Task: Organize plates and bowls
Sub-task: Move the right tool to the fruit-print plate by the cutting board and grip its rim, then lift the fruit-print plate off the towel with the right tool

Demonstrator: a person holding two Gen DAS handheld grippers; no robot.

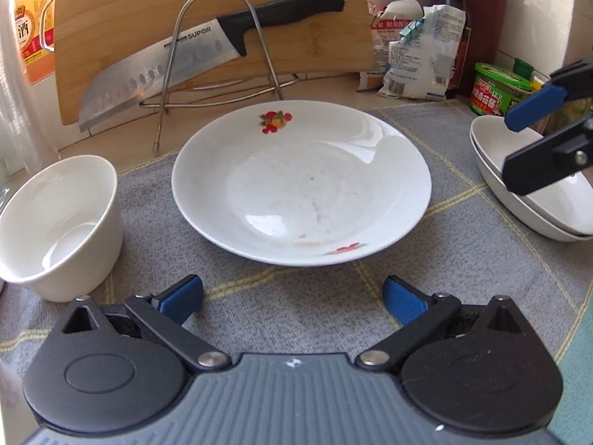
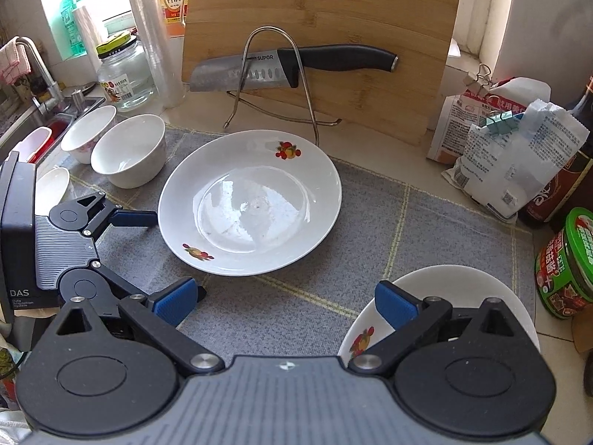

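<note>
The fruit-printed plate (image 1: 301, 181) sits mid-mat (image 1: 296, 311), just ahead of the left gripper (image 1: 292, 298), whose fingers are spread and empty. The right gripper (image 2: 285, 306), also spread, hovers at the stacked plates (image 2: 444, 289). Behind, the knife (image 2: 292, 65) reads "SUPOR".

Plate (image 1: 302, 181): white, red-and-orange fruit motifs on the rim. Bowl (image 1: 61, 222), left of frame: plain white. Stacked dishes (image 1: 533, 200), right edge: white; fruit print visible in the right wrist view. Mat (image 1: 296, 311): grey with thin yellow grid lines. Cutting board (image 1: 207, 18): light wood grain. Knife (image 1: 207, 55): steel blade, black handle. Left gripper (image 1: 292, 298) and right gripper (image 2: 285, 304): black bodies, blue pads. Tub (image 2: 567, 263): green lid, red label.
</note>
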